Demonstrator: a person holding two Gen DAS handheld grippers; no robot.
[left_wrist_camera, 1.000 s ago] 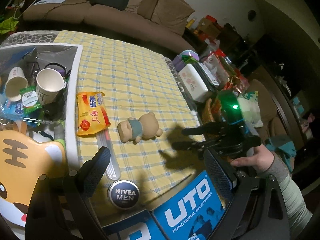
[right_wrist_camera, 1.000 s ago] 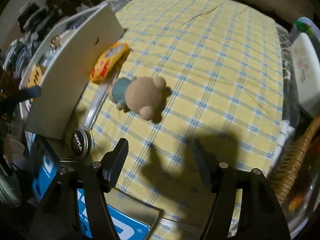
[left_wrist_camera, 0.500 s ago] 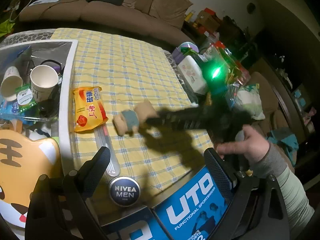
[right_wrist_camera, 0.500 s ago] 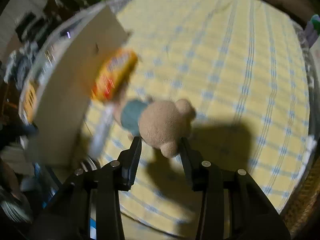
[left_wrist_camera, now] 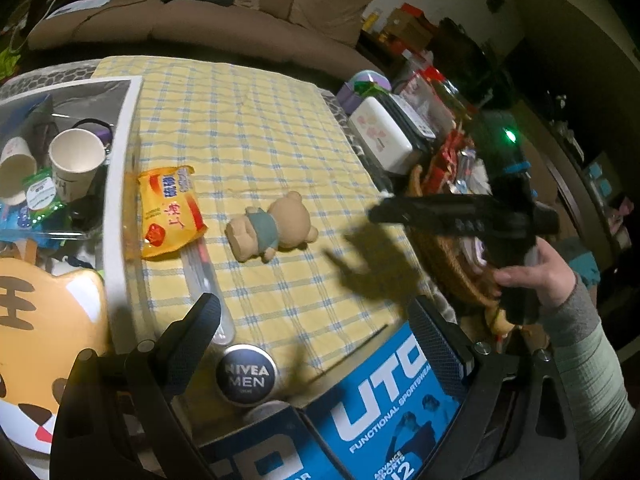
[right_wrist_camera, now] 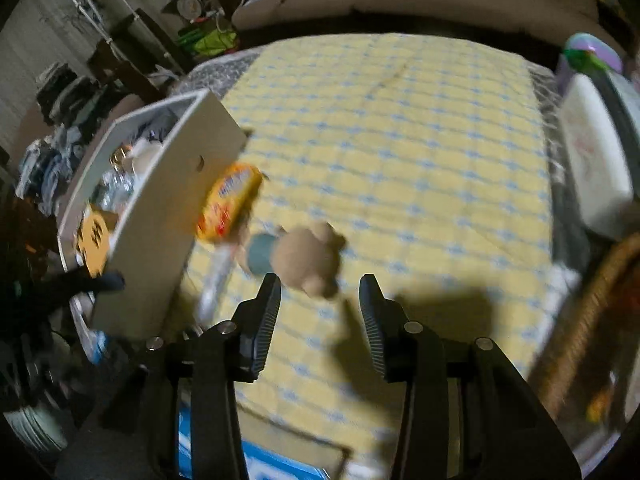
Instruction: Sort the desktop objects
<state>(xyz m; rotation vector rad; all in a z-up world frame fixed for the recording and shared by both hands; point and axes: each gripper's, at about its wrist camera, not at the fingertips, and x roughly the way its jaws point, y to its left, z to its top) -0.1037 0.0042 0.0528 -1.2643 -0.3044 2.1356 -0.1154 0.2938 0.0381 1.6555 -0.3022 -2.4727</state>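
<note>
A small tan teddy bear in a teal shirt (left_wrist_camera: 276,226) lies on the yellow checked cloth (left_wrist_camera: 248,128); it also shows blurred in the right wrist view (right_wrist_camera: 304,258). An orange snack packet (left_wrist_camera: 170,210) lies left of it, beside a clear tube (left_wrist_camera: 204,280). A round Nivea tin (left_wrist_camera: 245,374) sits near the front edge. My left gripper (left_wrist_camera: 312,344) is open and empty above the front edge. My right gripper (right_wrist_camera: 320,304) is open, empty, a little short of the bear; in the left wrist view it (left_wrist_camera: 384,208) hangs right of the bear.
A white bin (left_wrist_camera: 120,160) at the left holds paper cups (left_wrist_camera: 76,160) and small items. A tiger-face object (left_wrist_camera: 40,320) lies at the front left. A blue UTO box (left_wrist_camera: 380,412) lies at the front. A white case (left_wrist_camera: 380,136), a wicker basket (left_wrist_camera: 448,256) and clutter line the right edge.
My right gripper reached in around the bear half a second ago, then drew back to the right with nothing in it. The bear lies slightly shifted. My left gripper stayed put.
</note>
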